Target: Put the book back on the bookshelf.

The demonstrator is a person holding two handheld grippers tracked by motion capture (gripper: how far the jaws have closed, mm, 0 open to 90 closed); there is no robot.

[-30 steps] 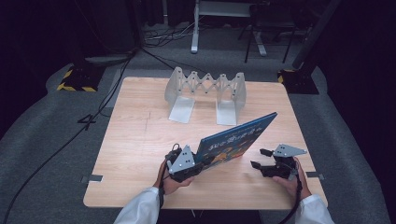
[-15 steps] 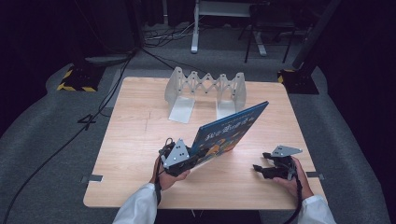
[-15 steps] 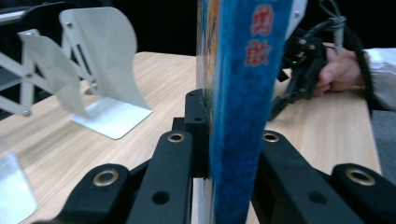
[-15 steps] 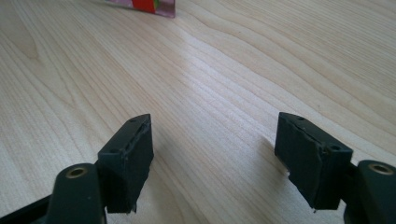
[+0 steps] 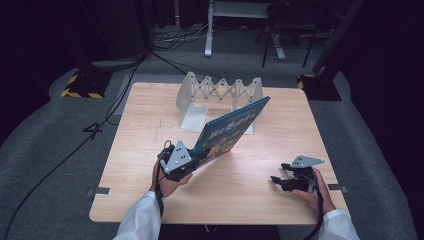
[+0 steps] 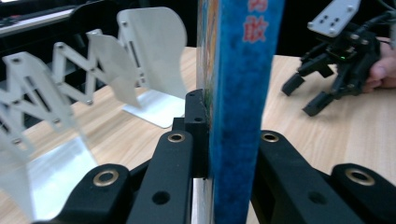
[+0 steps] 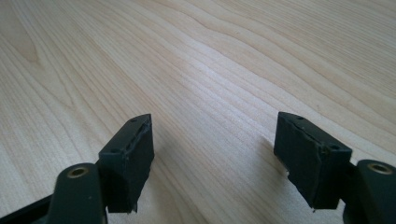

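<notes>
Fingers of the left gripper [image 5: 186, 167] are clamped on one blue book [image 5: 231, 129], tilted up beyond them. Right gripper [image 5: 282, 181] fingers stand apart over bare surface [image 5: 250, 185]. One folding book rack [image 5: 220, 95] stands beyond the book.

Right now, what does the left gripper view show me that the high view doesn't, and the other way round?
The left gripper view shows the left gripper's jaws pressed on both faces of the blue book, seen edge-on. The high view shows the book lifted at a slant above the table, and the dark floor with cables around it. Both show the white folding book rack beyond the book and the right gripper, open with nothing between its jaws, low over the wood.
</notes>
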